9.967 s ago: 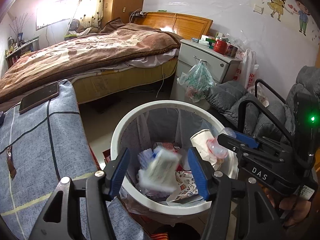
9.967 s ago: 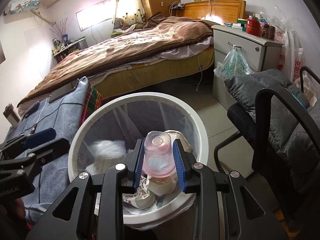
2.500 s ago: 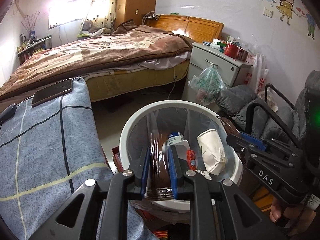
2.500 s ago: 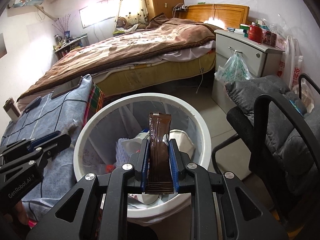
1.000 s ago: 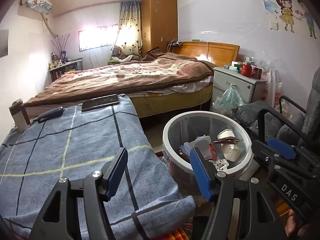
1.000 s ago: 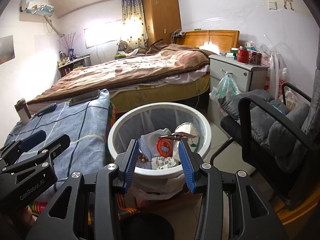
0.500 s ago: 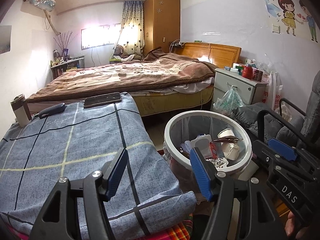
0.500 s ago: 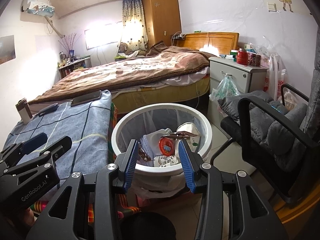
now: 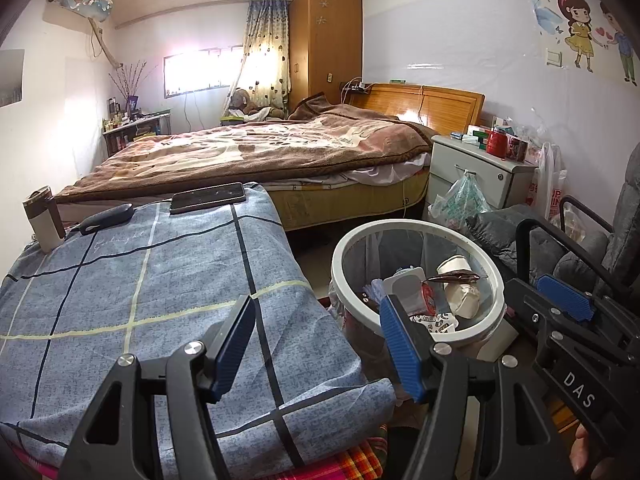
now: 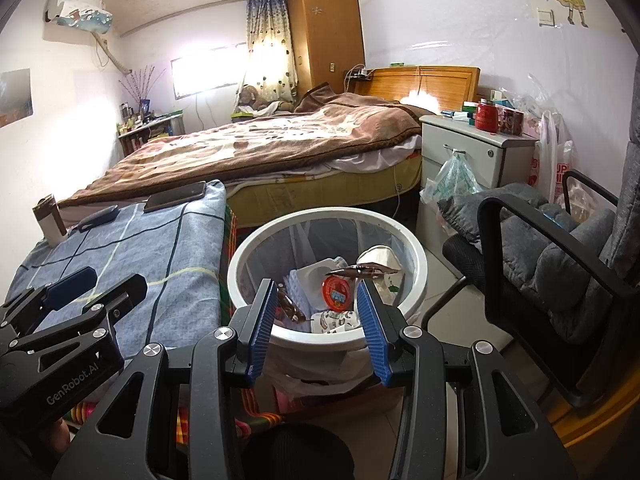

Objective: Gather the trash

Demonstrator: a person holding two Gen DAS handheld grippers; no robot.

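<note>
A white round trash bin (image 9: 344, 248) (image 10: 416, 248) lined with a clear bag stands on the floor between the cloth-covered table and the chair. Inside lie a paper cup (image 9: 460, 288), a white box (image 10: 316, 276), a red-lidded item (image 10: 336, 292) and a brown wrapper (image 9: 454, 278) (image 10: 364, 270) resting on top. My left gripper (image 9: 318, 340) is open and empty above the table's near corner. My right gripper (image 10: 316, 312) is open and empty in front of the bin's near rim.
A blue checked cloth (image 9: 120, 280) covers the table, with a phone (image 9: 208, 198), a dark case (image 9: 106, 214) and a tumbler (image 9: 42, 218) at its far edge. A bed (image 9: 260, 152), a nightstand (image 9: 476, 168) and a grey padded chair (image 10: 560, 248) surround the bin.
Both views have drawn back slightly from the bin. The trash in the bin lies as it did, and both grippers remain open.
</note>
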